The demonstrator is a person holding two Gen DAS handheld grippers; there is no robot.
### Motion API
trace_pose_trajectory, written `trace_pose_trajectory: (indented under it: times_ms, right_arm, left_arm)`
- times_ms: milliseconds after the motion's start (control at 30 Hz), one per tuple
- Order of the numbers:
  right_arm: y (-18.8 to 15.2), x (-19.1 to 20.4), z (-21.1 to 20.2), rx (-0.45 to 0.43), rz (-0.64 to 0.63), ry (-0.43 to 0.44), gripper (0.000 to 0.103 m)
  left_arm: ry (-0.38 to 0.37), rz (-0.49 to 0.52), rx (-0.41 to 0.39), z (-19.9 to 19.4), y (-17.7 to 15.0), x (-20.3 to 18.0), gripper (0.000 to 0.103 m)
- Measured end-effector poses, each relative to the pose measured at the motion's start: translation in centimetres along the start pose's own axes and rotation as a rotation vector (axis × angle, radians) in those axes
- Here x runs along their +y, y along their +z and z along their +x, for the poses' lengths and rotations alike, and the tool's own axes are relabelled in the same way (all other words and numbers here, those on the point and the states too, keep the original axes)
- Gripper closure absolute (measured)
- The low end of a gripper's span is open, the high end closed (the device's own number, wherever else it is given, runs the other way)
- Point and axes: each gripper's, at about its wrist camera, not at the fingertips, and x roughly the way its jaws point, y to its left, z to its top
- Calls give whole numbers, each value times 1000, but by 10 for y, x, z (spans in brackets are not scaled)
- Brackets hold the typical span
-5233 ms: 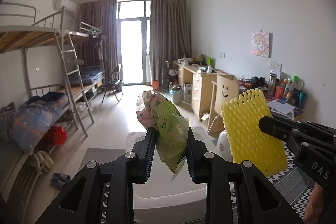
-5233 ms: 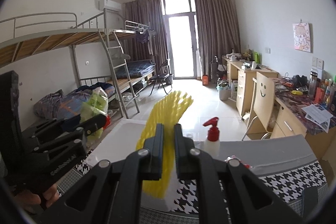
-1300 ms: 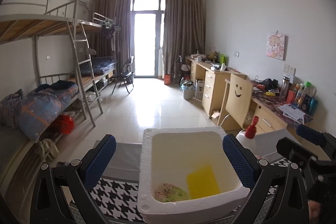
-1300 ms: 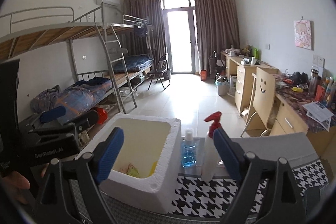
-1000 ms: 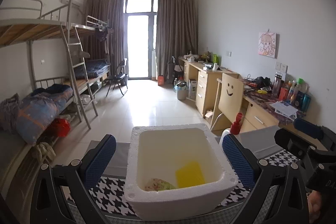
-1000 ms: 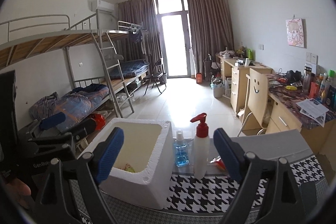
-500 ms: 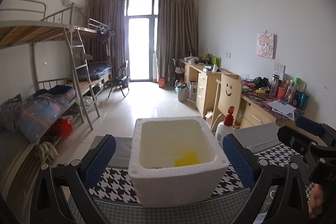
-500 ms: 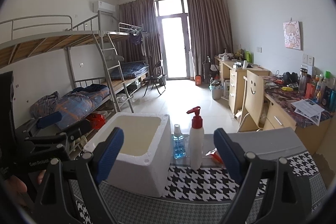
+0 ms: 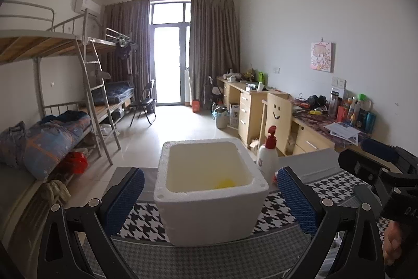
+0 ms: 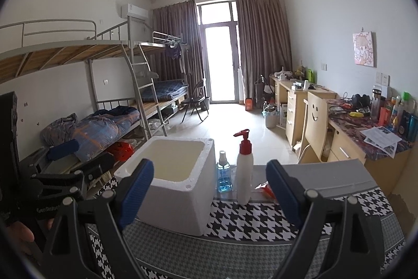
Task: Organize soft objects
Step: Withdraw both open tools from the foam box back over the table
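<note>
My left wrist camera looks forward and slightly down between its fingers, near and square onto the white foam box [image 9: 209, 190], while my right wrist camera sits further right, seeing that box [image 10: 167, 190] from an angle, both sharing the houndstooth cloth [image 10: 261, 218] and dormitory room.

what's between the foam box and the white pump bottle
A small clear spray bottle of blue liquid stands between the foam box and the white pump bottle. The right wrist view shows it; in the left view the box hides it.
</note>
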Motion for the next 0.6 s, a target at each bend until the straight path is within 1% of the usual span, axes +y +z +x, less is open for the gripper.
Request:
trace_pose_trajectory:
  times_ms: [167,300,433,467,533,600]
  right_arm:
    - [-4,-1,-6,-6,1,6,13]
    - [-7,-2,-11,-11,-3,5,13]
    - [-12,-2,-17,-22,-3,25,12]
    - [-15,-2,-18,-25,-5,30,12]
    - [-18,-2,-20,-36,-5,30,7]
    - [-21,-2,-20,-37,-3,36,6]
  left_arm:
    - [-22,-13,-18,-12,-4,-1,1]
    - [-25,-1,-27,-17,-9,-6,1]
    - [-43,-4,-35,-23,-14,-7,1]
    - [-47,0,-35,-24,-16,-9,1]
    - [-56,8,-36,-26,-20,-10,1]
    - [-55,6,-39,-28,-24,-12,1]
